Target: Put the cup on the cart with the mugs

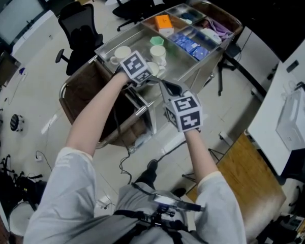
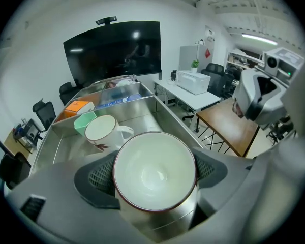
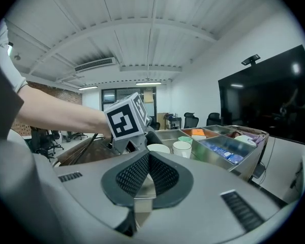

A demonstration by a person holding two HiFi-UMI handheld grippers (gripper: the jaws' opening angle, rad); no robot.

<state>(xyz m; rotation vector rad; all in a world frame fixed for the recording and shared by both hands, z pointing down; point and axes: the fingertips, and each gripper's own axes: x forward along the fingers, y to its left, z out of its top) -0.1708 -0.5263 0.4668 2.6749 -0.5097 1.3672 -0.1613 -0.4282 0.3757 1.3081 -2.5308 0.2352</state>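
Observation:
My left gripper [image 2: 155,172] is shut on the cup [image 2: 155,169], which is white inside with a dark red rim; both pads press its sides. In the head view the cup [image 1: 153,69] is over the near part of the cart's steel tray [image 1: 180,65], close to a white mug [image 1: 158,52], another white mug [image 1: 122,53] and a green cup [image 1: 156,40]. Whether it rests on the tray I cannot tell. My right gripper [image 3: 148,159] is shut with nothing in it, just to the right of the left gripper [image 1: 151,71] and short of the cart's edge.
The cart's far compartments hold an orange box [image 1: 163,21], blue packets [image 1: 192,44] and other small items. A brown table [image 1: 86,93] stands left of the cart, office chairs [image 1: 81,27] behind it, and a wooden desk [image 1: 246,177] at the right.

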